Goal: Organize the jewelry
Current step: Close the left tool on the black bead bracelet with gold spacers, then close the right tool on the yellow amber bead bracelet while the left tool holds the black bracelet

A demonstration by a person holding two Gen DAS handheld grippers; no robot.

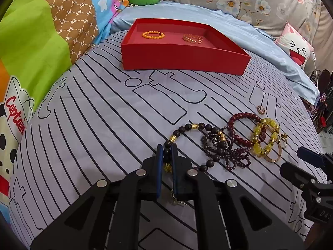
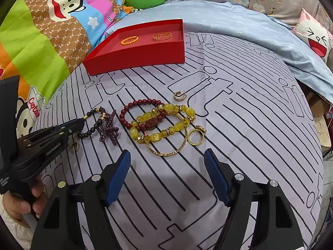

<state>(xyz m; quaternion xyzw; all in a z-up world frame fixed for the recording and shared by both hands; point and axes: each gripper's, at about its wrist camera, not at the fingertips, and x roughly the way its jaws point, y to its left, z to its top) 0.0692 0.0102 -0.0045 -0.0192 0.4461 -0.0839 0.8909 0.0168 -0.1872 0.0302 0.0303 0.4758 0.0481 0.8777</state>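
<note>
My left gripper [image 1: 167, 149] is shut on a dark bead bracelet with gold beads [image 1: 199, 126], which still lies on the striped bedsheet. Beside it lie a purple bead strand [image 2: 109, 129], a red-brown bead bracelet [image 2: 133, 106], a yellow bead bracelet [image 2: 166, 125], a gold bangle [image 2: 166, 153] and a gold ring [image 2: 195, 137]. My right gripper [image 2: 167, 153] stands open just in front of the bangle, holding nothing. The red tray [image 1: 183, 62] further back holds an orange bead bracelet [image 1: 153, 34] and a gold bracelet [image 1: 193, 38].
A small gold cuff ring [image 2: 179, 96] lies alone behind the pile. A colourful cartoon quilt [image 1: 41, 48] rises on the left, and a pale blue pillow [image 2: 249, 27] sits behind and to the right of the tray. A hand [image 2: 18, 204] grips the left tool.
</note>
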